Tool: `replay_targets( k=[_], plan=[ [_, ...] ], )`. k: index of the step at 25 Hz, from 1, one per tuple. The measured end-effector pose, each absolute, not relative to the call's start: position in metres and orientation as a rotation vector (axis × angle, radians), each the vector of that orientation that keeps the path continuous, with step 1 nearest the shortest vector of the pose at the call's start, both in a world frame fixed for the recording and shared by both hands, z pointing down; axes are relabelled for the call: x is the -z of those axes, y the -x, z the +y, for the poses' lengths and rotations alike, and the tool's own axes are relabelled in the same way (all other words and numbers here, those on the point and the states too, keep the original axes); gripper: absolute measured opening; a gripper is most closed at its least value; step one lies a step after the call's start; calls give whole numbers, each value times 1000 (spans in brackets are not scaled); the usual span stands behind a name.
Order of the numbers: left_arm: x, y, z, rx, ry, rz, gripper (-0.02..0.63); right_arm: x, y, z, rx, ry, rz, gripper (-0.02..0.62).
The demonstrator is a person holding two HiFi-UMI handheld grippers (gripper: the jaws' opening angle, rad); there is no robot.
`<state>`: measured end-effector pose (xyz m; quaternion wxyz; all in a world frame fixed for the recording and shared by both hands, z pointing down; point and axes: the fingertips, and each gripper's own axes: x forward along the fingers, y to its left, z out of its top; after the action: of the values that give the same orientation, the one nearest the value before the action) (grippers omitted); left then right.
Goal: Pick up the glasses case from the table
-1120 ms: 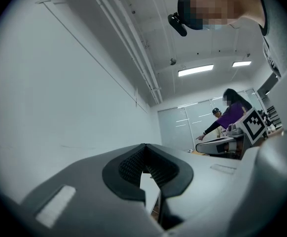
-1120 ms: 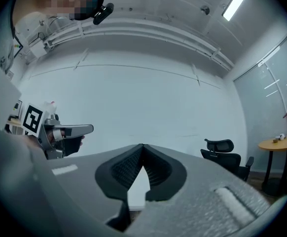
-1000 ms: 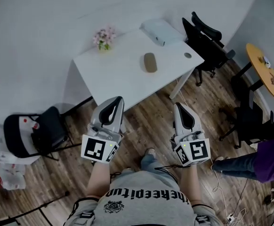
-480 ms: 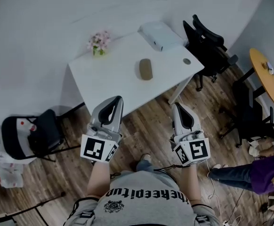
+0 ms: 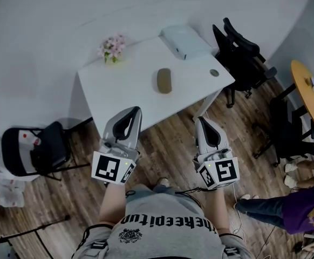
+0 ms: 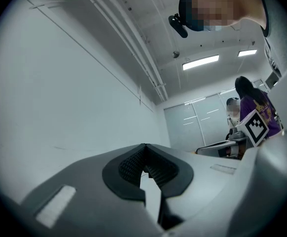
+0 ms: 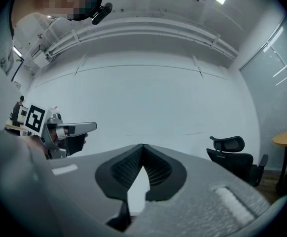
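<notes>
The glasses case (image 5: 164,80), a brown oval, lies near the middle of the white table (image 5: 124,90) in the head view. Both grippers hang over the wooden floor, short of the table's near edge and apart from the case. My left gripper (image 5: 136,110) points at the table's front left part, and its jaws meet at the tips with nothing between them (image 6: 144,145). My right gripper (image 5: 199,120) is level with it to the right, near the table's front leg. It is also shut and empty (image 7: 142,145). Neither gripper view shows the case.
On the table stand a white box (image 5: 184,41) at the back right, a small pot of pink flowers (image 5: 112,47) at the back left and a small round object (image 5: 214,73). Black office chairs (image 5: 243,58) stand right of the table, a black chair (image 5: 35,152) to the left.
The table and case have drawn a little nearer and lower in the head view as I move forward. Both grippers stay shut and side by side.
</notes>
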<state>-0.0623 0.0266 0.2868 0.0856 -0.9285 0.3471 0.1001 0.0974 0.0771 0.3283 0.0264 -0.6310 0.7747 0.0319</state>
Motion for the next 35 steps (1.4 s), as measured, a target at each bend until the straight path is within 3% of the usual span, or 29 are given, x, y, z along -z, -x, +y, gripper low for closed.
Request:
replay_targets(
  k=[15,35],
  plan=[
    [-294,37,8,-251,2768,1051,15,-339,-120,56,-49,1918,2396,3],
    [-298,14,-96,-206,2803,1009,15,-338,-139,-45,-20,1965,2372,4]
  ],
)
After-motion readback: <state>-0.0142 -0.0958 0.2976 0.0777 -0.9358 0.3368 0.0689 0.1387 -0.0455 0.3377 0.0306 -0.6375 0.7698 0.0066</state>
